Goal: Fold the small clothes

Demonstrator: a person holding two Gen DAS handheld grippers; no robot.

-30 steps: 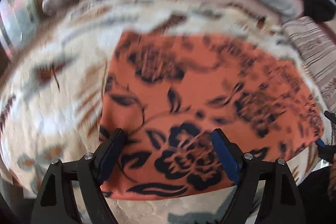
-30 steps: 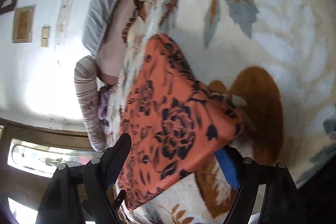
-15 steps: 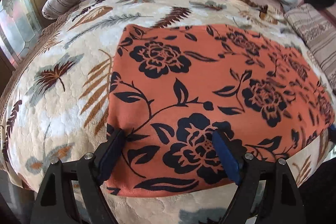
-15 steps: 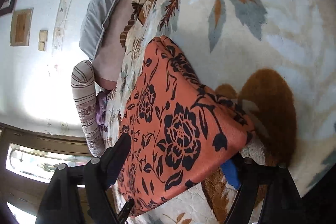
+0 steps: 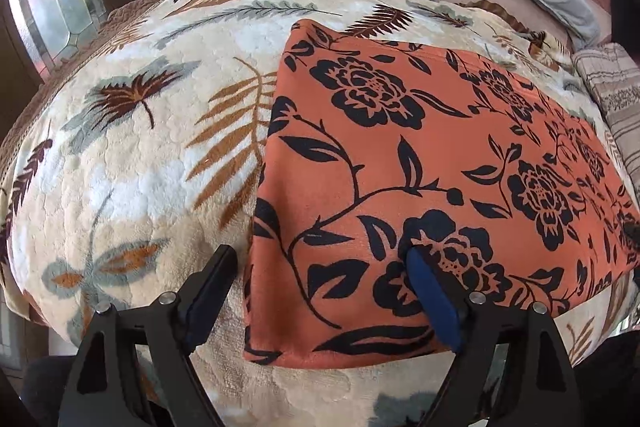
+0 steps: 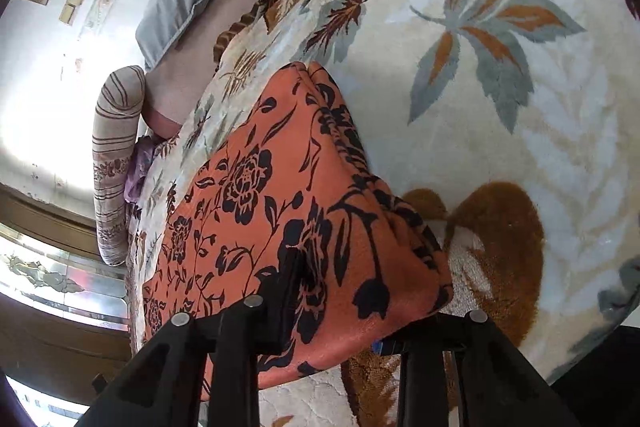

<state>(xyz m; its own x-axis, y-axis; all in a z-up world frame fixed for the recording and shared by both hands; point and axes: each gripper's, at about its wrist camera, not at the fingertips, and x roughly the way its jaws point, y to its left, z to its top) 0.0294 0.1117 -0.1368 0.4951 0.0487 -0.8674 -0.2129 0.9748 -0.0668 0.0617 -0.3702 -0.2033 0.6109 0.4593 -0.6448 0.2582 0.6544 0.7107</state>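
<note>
The orange floral cloth [image 5: 420, 163] lies flat on the leaf-patterned blanket [image 5: 132, 163]; the left gripper [image 5: 320, 291] straddles its near corner, jaws apart, while the right gripper [image 6: 340, 311] is clamped on its edge.

So compared to a second ago, the left gripper [image 5: 320, 281] sits further to the left: its left finger [image 5: 212, 283] is now off the orange cloth with the black flower print [image 5: 420, 163] and over the cream leaf-patterned fleece blanket [image 5: 132, 163], where before it was on the cloth's left edge. Its right finger now presses into the big black rose near the front hem. The blur from a second ago is gone too. On the other side, the right gripper [image 6: 352, 311] is closer in, and the cloth's corner now bunches up between its fingers, draping over the right one so its blue pad barely shows.
</note>
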